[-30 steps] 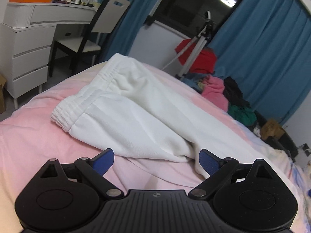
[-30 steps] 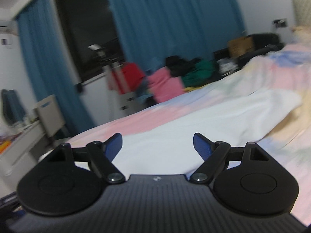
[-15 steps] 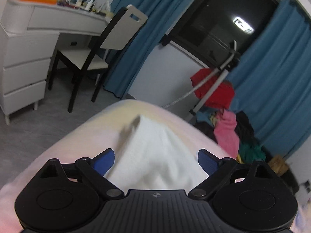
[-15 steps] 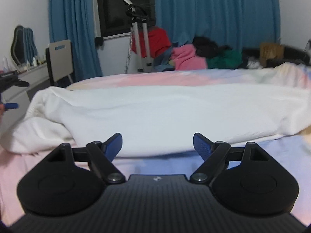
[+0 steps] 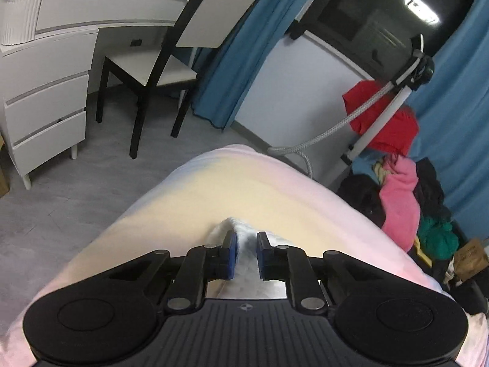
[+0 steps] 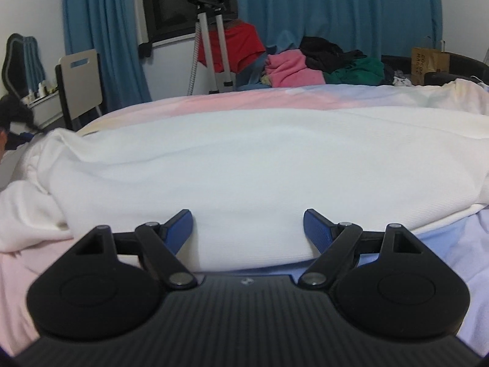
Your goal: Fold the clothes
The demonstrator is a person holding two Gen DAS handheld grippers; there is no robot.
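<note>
Your left hand-held gripper (image 5: 245,255) has just closed and now pinches the waistband end of the white trousers (image 6: 259,165) near the bed's (image 5: 259,189) foot corner. Your right hand-held gripper (image 6: 248,229) stands wide, empty, at the trousers' near edge. Judged next: close it there, then fold. Only the right view shows the garment's full spread.

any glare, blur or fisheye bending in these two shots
Left wrist view: ceiling-light glare in the dark window, desk and curtains bowed by fisheye, edges soft. Right wrist view: even light, white garment near washed out, left edge smeared.
</note>
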